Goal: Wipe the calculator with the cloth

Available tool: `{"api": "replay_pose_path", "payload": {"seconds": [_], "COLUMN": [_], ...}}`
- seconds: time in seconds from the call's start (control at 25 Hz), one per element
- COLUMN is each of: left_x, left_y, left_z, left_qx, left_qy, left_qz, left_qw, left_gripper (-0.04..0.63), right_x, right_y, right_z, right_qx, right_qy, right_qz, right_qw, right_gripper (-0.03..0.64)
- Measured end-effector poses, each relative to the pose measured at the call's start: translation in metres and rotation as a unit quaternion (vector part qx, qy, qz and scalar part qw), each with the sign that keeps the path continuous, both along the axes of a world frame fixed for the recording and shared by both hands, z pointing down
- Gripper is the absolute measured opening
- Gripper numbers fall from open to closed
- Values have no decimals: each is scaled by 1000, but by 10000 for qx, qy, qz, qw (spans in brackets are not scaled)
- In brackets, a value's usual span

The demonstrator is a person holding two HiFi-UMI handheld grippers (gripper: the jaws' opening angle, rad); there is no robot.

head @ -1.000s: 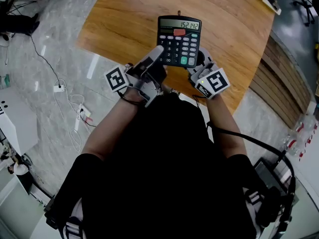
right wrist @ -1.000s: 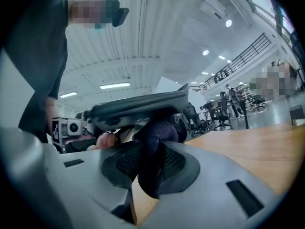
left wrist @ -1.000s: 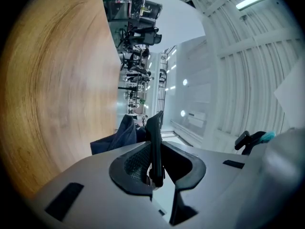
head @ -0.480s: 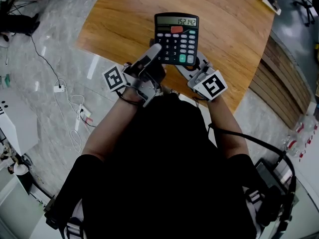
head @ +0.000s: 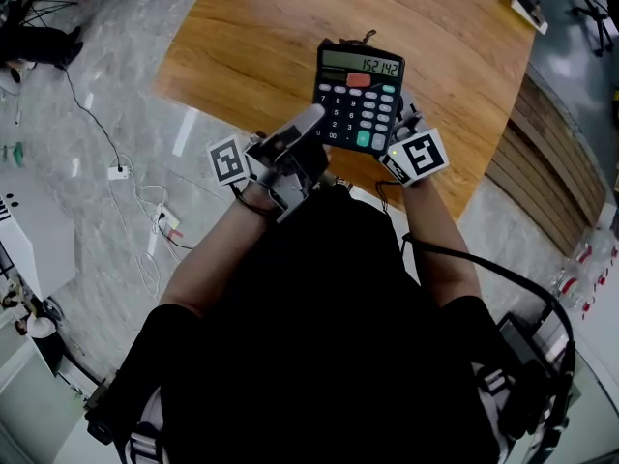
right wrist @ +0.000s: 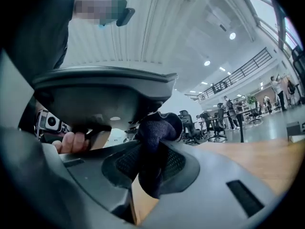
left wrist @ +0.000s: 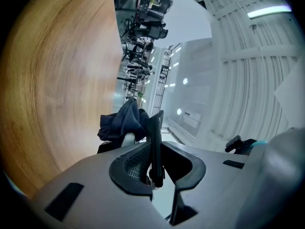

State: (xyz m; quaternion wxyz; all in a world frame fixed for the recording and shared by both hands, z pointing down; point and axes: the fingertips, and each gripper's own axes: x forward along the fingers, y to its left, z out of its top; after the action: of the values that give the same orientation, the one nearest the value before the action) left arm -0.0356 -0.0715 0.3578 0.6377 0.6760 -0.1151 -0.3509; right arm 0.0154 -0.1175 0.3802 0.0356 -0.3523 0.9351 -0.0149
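Note:
A black calculator (head: 360,100) with a lit display is held tilted in the air over the wooden table (head: 242,46). My left gripper (head: 308,129) is shut on its lower left edge; in the left gripper view the calculator (left wrist: 155,142) shows edge-on between the jaws of the left gripper (left wrist: 155,168). My right gripper (head: 401,131) sits at the calculator's right side, its tips hidden behind it. In the right gripper view the right gripper (right wrist: 150,163) is shut on a dark blue cloth (right wrist: 155,142), bunched against the calculator's underside (right wrist: 105,94). The cloth (left wrist: 121,123) also shows past the calculator.
A small white object (head: 525,8) lies at the table's far right corner. Cables and a power strip (head: 160,222) trail on the grey floor at the left. A slatted wooden panel (head: 542,191) runs beside the table on the right.
The calculator and both grippers have shifted right and slightly toward me, and the calculator has tilted clockwise. The right gripper has come closer behind its right edge.

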Motion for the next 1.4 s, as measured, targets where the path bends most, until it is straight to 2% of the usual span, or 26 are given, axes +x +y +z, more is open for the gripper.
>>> {"api": "replay_pose_path", "payload": {"seconds": [0.36, 0.68, 0.92, 1.4], "left_x": [-4, -20, -28, -11], "left_y": [-7, -33, -45, -17], "left_z": [1, 1, 7, 12], "left_qx": [-75, -47, -19, 93], "left_qy": [32, -112, -193, -333], "left_qz": [-84, -340, -426, -23], "left_qw": [9999, 9993, 9989, 9994], "left_gripper": [71, 71, 71, 71], "right_x": [-35, -29, 1, 67], "right_y": [47, 62, 56, 3], "right_z": [6, 3, 5, -10], "right_qx": [70, -36, -115, 19], "right_qy": [269, 286, 254, 161], "right_qz": [-805, -870, -419, 770], "right_qw": [9964, 9958, 9987, 9969], "right_gripper": [80, 79, 80, 80]}}
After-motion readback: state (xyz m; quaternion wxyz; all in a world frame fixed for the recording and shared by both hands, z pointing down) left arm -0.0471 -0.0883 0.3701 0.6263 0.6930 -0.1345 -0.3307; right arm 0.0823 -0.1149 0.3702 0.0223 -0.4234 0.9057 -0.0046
